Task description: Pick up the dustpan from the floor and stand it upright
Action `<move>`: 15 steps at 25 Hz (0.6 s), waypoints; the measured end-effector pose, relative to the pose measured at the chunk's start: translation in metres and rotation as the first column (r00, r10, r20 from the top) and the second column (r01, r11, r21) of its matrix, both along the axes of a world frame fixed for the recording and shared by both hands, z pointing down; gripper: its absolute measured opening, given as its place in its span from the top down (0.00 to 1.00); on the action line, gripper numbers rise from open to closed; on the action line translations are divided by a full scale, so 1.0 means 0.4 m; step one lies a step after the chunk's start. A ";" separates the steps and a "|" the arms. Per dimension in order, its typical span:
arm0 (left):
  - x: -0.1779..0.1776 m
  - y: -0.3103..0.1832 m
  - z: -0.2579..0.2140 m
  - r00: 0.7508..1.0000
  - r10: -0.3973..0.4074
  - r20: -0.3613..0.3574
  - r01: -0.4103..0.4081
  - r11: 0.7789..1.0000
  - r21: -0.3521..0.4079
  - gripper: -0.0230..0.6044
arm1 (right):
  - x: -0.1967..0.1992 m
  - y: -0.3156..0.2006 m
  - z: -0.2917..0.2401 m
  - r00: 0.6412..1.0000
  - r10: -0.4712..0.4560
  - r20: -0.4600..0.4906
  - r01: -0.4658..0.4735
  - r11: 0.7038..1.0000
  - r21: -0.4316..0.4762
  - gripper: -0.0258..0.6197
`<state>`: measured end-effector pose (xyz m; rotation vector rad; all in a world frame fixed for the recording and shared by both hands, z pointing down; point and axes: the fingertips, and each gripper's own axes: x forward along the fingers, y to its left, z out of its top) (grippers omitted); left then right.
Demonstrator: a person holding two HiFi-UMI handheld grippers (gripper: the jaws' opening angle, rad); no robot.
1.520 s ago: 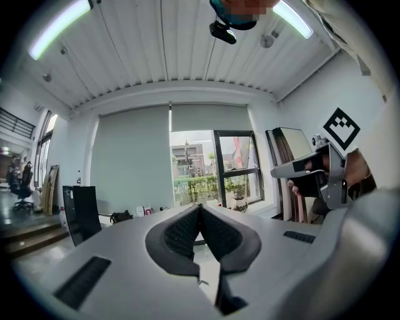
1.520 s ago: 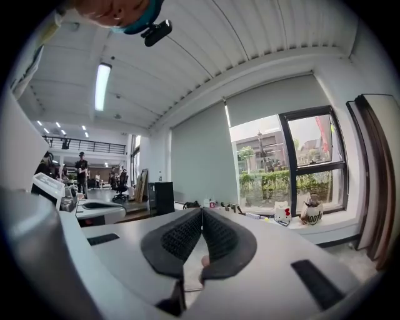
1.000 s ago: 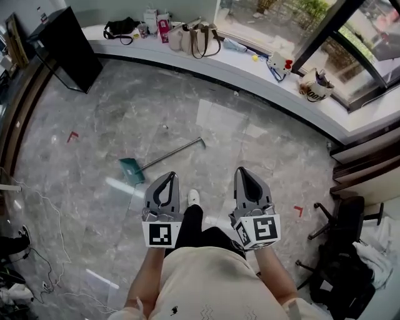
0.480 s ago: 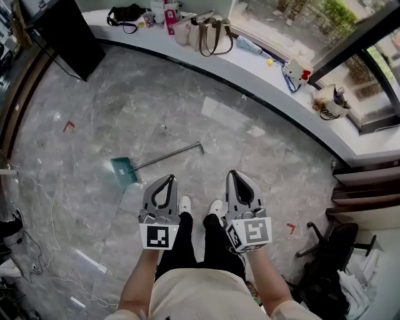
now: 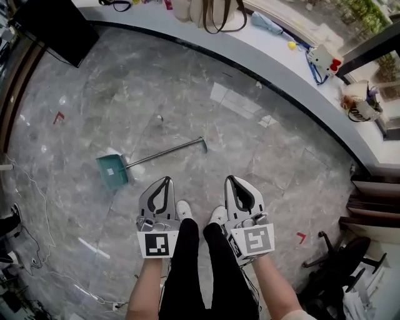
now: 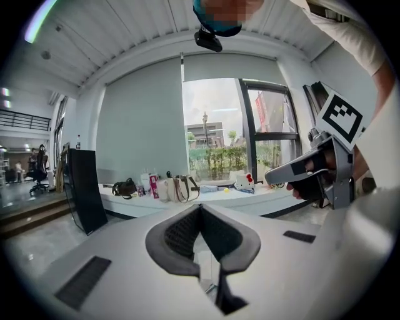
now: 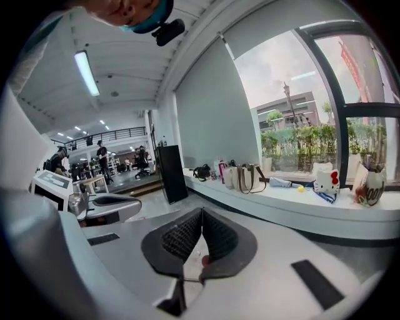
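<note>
A dustpan lies flat on the grey marble floor in the head view: its teal pan (image 5: 112, 170) is at the left and its long metal handle (image 5: 167, 152) runs up to the right. My left gripper (image 5: 165, 181) is held at waist height, above the floor and a little right of the pan, jaws closed with nothing between them. My right gripper (image 5: 230, 180) hangs beside it, also shut and empty. In the left gripper view the left gripper (image 6: 199, 207) points level at the window ledge, and the right gripper (image 7: 201, 212) does the same in its own view. The dustpan is in neither gripper view.
A curved white ledge (image 5: 294, 75) runs along the window with handbags (image 5: 206, 12) and small items on it. A black panel (image 5: 53, 28) leans at the far left. A black office chair (image 5: 340, 262) stands at the right. Cables (image 5: 37, 206) trail over the floor at the left. My white shoes (image 5: 183, 209) are below the grippers.
The head view has tilted further down and I have stepped forward; the dustpan now lies closer to the grippers. Both grippers stay shut and level.
</note>
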<state>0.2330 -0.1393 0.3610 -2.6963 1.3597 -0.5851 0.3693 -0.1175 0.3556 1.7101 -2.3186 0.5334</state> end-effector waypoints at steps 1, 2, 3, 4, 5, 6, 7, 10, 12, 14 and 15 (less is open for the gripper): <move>-0.003 -0.008 0.069 0.999 -0.021 -0.029 0.020 1.000 -0.021 0.95 | 0.003 -0.004 0.067 1.000 -0.004 -0.013 0.004 1.000 -0.012 0.93; -0.002 -0.017 0.138 0.999 -0.020 -0.037 0.019 0.999 -0.032 0.95 | 0.006 -0.007 0.136 1.000 -0.004 -0.029 0.003 1.000 -0.024 0.93; -0.003 -0.025 0.211 0.998 -0.030 -0.056 0.026 0.998 -0.059 0.95 | 0.006 -0.011 0.205 0.999 -0.002 -0.044 0.001 0.999 -0.033 0.93; -0.009 -0.030 0.288 0.993 -0.067 -0.099 0.056 0.992 -0.109 0.95 | 0.001 -0.016 0.270 0.998 0.000 -0.055 -0.002 0.999 -0.036 0.93; -0.016 -0.035 0.361 0.987 -0.097 -0.131 0.077 0.986 -0.151 0.95 | -0.006 -0.021 0.328 0.998 0.007 -0.055 -0.008 1.000 -0.030 0.93; -0.018 -0.040 0.429 0.986 -0.096 -0.134 0.073 0.983 -0.168 0.95 | -0.013 -0.028 0.382 0.999 0.019 -0.042 -0.020 1.000 -0.024 0.93; -0.015 -0.047 0.495 0.991 -0.070 -0.114 0.050 0.984 -0.168 0.95 | -0.015 -0.032 0.437 0.999 0.028 -0.028 -0.029 0.999 -0.028 0.93; 0.006 -0.073 0.705 0.999 0.050 -0.005 -0.050 0.981 -0.185 0.95 | -0.014 -0.045 0.606 1.000 0.003 -0.014 -0.004 0.997 -0.073 0.93; 0.013 -0.091 0.848 0.991 0.122 0.060 -0.105 0.967 -0.230 0.95 | -0.026 -0.069 0.702 1.000 -0.006 0.003 0.006 0.997 -0.074 0.93; 0.029 -0.104 0.993 0.978 0.196 0.075 -0.164 0.938 -0.306 0.95 | -0.029 -0.086 0.813 1.000 -0.018 -0.013 0.017 0.996 -0.093 0.93; 0.040 -0.107 1.065 0.970 0.230 0.072 -0.192 0.917 -0.350 0.95 | -0.028 -0.097 0.867 1.000 -0.020 -0.022 0.018 0.995 -0.100 0.93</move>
